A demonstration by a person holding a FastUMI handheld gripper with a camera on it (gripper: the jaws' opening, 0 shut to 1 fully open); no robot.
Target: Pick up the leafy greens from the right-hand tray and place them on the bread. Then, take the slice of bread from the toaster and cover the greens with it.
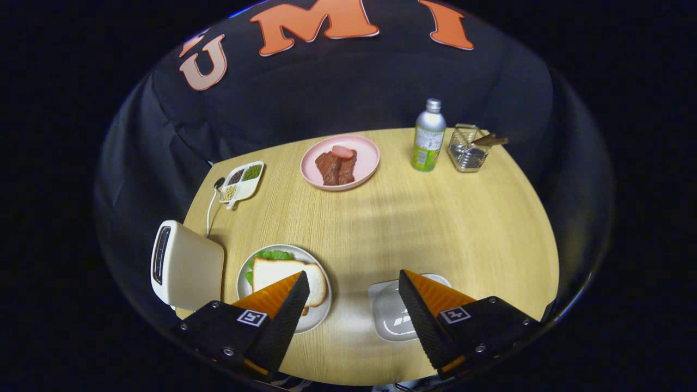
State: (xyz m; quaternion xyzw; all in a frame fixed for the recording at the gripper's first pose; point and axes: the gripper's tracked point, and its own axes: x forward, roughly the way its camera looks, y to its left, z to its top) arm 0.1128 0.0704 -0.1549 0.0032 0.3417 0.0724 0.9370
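Orange-and-black gripper (354, 286) spread wide above the wooden table's (435, 228) near edge, holding nothing. White bread slice (283, 275) covers green leafy lettuce (270, 255) on the round white plate (321, 316), beside the cream toaster (185, 267) at the left edge.

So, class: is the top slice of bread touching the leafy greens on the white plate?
Touching. In the gripper view the top slice of bread lies directly on the leafy greens, whose edges poke out from under it on the white plate. The open gripper holds nothing.
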